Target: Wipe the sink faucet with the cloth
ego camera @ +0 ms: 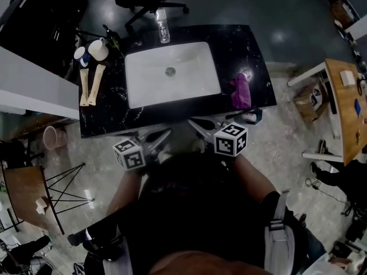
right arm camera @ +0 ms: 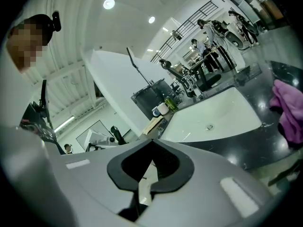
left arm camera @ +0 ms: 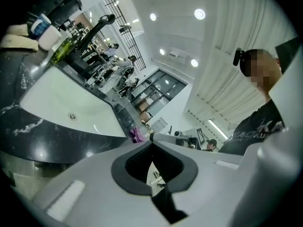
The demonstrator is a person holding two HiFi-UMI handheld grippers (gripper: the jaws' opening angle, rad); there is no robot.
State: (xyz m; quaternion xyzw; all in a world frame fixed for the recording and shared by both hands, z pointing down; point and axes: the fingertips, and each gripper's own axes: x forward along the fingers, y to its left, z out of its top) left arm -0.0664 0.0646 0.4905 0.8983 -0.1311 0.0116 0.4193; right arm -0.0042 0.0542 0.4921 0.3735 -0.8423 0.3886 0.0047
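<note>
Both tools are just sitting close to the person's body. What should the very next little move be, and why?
Probably open the right tool and reach for the purple cloth, which lies on the counter just right of the sink. That tool and the left tool are both shut and empty, and wiping the faucet needs the cloth first.

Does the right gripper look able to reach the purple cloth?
Probably yes. The cloth lies uncovered on the counter close to the right gripper, and nothing seems to block the way; its shut jaws must open first.
</note>
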